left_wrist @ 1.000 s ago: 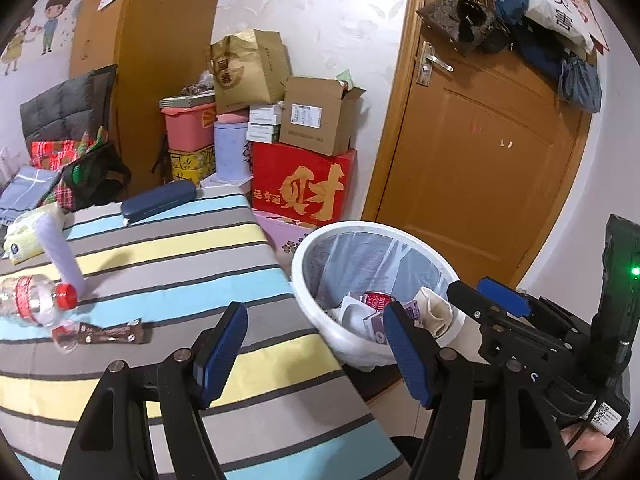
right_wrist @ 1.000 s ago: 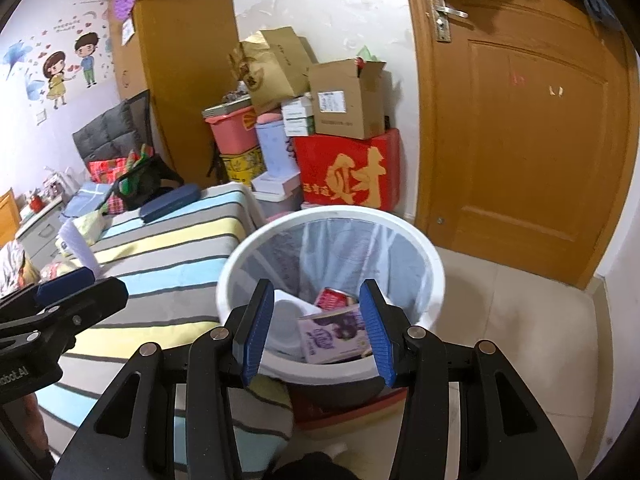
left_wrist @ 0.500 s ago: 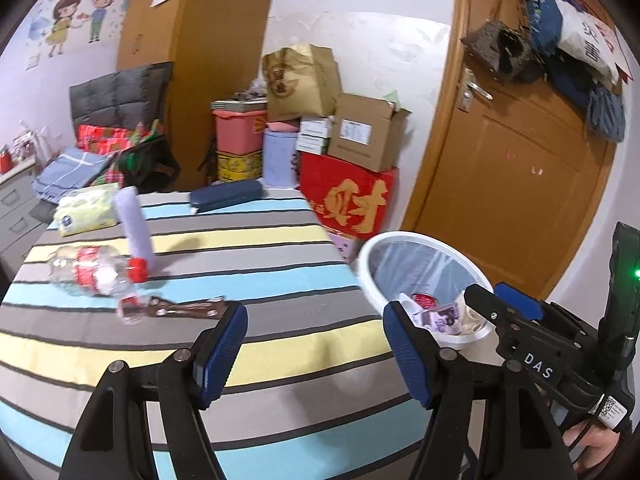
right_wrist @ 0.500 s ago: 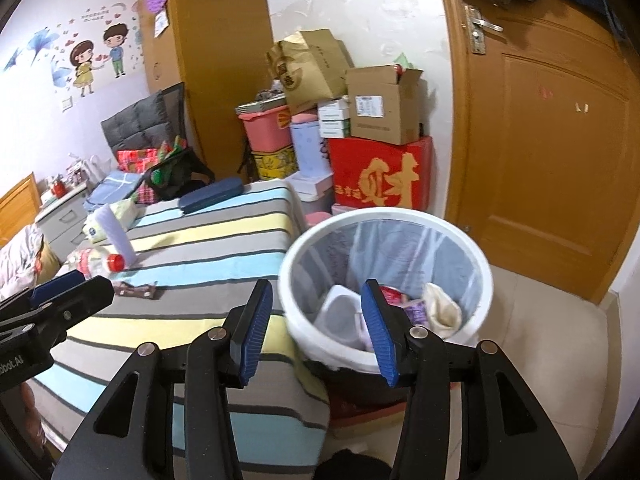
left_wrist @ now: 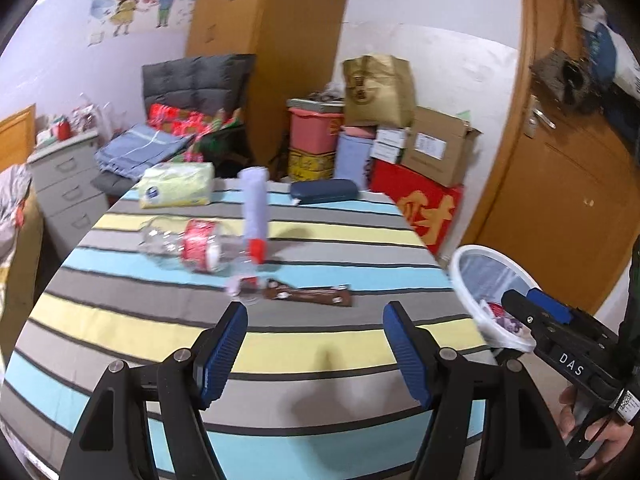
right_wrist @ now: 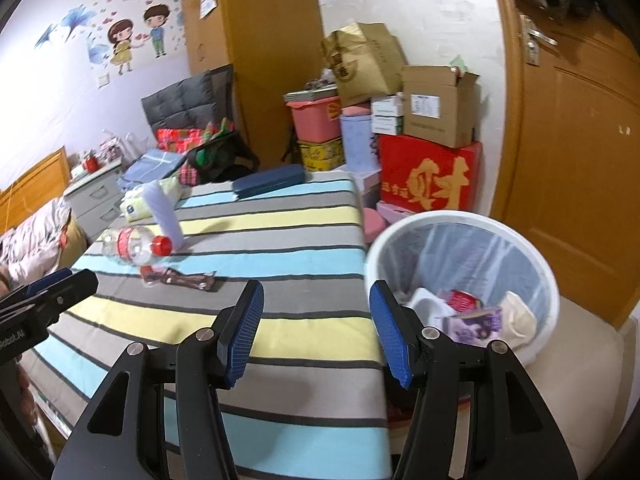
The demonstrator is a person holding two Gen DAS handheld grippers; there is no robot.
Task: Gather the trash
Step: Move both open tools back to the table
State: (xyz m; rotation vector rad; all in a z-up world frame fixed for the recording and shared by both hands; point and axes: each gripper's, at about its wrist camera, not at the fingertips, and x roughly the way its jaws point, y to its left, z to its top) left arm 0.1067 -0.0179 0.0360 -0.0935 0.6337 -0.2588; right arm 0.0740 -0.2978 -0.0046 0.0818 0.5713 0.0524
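Observation:
A brown snack wrapper (left_wrist: 310, 295) lies on the striped table (left_wrist: 280, 344), just beyond my open, empty left gripper (left_wrist: 316, 344). A clear plastic bottle (left_wrist: 188, 246) with a red label lies on its side behind it, next to a crumpled clear wrapper (left_wrist: 240, 286). The white trash bin (right_wrist: 460, 280) holds several pieces of trash and stands right of the table. My right gripper (right_wrist: 316, 332) is open and empty, between the table's edge and the bin. The wrapper (right_wrist: 188, 280) and bottle (right_wrist: 132, 246) also show in the right wrist view.
A lavender tube (left_wrist: 254, 212) stands cap down behind the bottle. A tissue pack (left_wrist: 176, 186) and dark blue case (left_wrist: 324, 192) lie at the table's far side. Stacked boxes (left_wrist: 424, 160) stand behind, a wooden door (right_wrist: 576, 152) at the right.
Both grippers have pulled back from the bin and swung left toward the table. The wrapper and bottle now sit ahead of the left gripper. Both jaws stay open.

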